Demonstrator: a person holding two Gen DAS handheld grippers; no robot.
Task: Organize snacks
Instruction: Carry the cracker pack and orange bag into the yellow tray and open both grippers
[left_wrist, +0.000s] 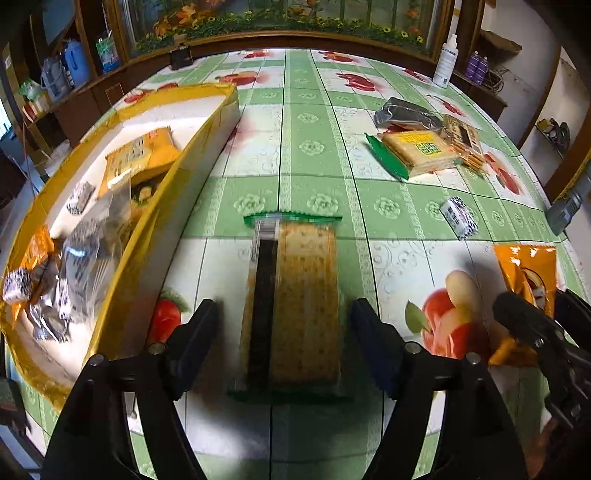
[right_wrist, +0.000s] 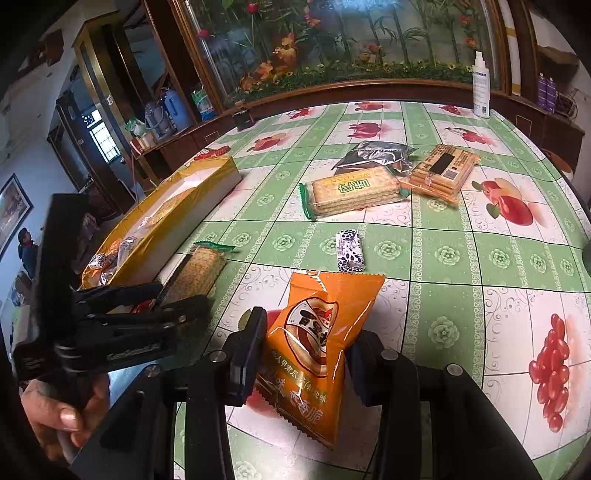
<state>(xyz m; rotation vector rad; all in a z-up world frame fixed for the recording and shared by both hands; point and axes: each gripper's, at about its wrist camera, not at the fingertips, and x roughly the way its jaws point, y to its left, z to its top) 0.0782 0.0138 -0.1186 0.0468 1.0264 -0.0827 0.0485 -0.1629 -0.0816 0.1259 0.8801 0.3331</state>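
Snacks spread over a wide desk under a green checked cloth, with a long yellow-rimmed box as the landmark along one side. Already inside that box: several packets, orange, silver and chequered. Just beside the box's long wall, flat on the cloth: a long cracker pack in clear wrap with green crimped ends. Well apart from the box, toward the far side: another cracker pack, a silver bag and a biscuit-stick pack, bunched and touching. Between that bunch and the near edge, farther from the box than the long pack: an orange bag and a small chequered candy. Likely handling: cracker packs light but stiff and brittle, best taken across the narrow middle without squeezing hard; orange bag soft, air-filled and slick, best pinched at the lower body or the seam. Left tool spread wide around the long cracker pack, a clear gap on each side, pads not pressing, nothing held. Right tool partly closed, both pads pressed against the orange bag's sides, bag tilted up between them, apparently gripped.
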